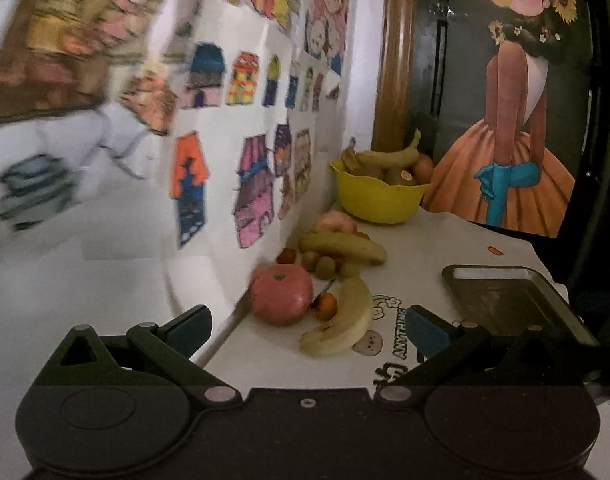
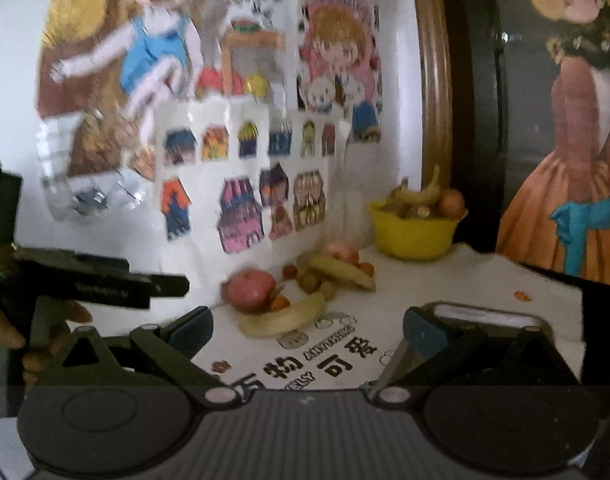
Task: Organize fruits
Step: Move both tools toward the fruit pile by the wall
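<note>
Loose fruit lies on the white printed table cover by the wall: a red apple (image 1: 281, 294) (image 2: 251, 289), a banana (image 1: 339, 320) (image 2: 283, 318) in front of it, a small orange fruit (image 1: 326, 306), a second banana (image 1: 343, 247) (image 2: 343, 272), several kiwis (image 1: 325, 264) and another apple (image 1: 335, 222) (image 2: 343, 253) behind. A yellow bowl (image 1: 379, 196) (image 2: 415, 236) at the back holds bananas and round fruit. My left gripper (image 1: 309, 330) is open, short of the front banana. My right gripper (image 2: 307, 330) is open and empty, farther back.
A metal tray (image 1: 505, 292) (image 2: 485, 316) lies on the cover to the right. The wall on the left carries children's drawings. A wooden post and a dark panel with a painted girl stand behind the bowl. The left gripper's body (image 2: 85, 280) and a hand show at left.
</note>
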Motion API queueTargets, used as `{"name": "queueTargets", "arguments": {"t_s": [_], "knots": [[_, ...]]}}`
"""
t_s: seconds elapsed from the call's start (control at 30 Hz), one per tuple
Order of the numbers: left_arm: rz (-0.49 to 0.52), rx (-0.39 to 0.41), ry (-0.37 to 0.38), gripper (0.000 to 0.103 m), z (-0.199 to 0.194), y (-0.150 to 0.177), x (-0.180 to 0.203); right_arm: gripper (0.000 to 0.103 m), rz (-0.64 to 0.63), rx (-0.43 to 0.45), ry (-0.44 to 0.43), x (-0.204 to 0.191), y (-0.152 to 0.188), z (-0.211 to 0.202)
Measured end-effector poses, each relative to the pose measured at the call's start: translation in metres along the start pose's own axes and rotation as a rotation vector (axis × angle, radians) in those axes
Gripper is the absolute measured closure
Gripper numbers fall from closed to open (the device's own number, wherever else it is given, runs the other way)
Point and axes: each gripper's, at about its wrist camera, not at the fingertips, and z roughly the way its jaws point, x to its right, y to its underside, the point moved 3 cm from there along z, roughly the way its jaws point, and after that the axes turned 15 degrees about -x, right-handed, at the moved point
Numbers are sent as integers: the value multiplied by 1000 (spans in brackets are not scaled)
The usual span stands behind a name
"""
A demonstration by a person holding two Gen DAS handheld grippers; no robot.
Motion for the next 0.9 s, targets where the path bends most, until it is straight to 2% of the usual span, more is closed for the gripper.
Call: {"name": "queueTargets", "arguments": {"t_s": [0.17,0.4,0.63,0.8,0.9], "knots": [[-4,-19,-11,1,21,-12,2,0,60,-116,-18,14,-11,56],[-33,-43,-33,1,37,-14,-8,0,94,-212,-68,22,-24,110],[-37,-47,-68,1,47,-7,-11,0,89,-218,-104,22,-29,135],[5,-55,-106,1,57,-3,-8,0,62,-214,-115,30,-40,145],[35,-57,-107,1,65,-3,-5,0,70,-225,-156,38,-51,156]]}}
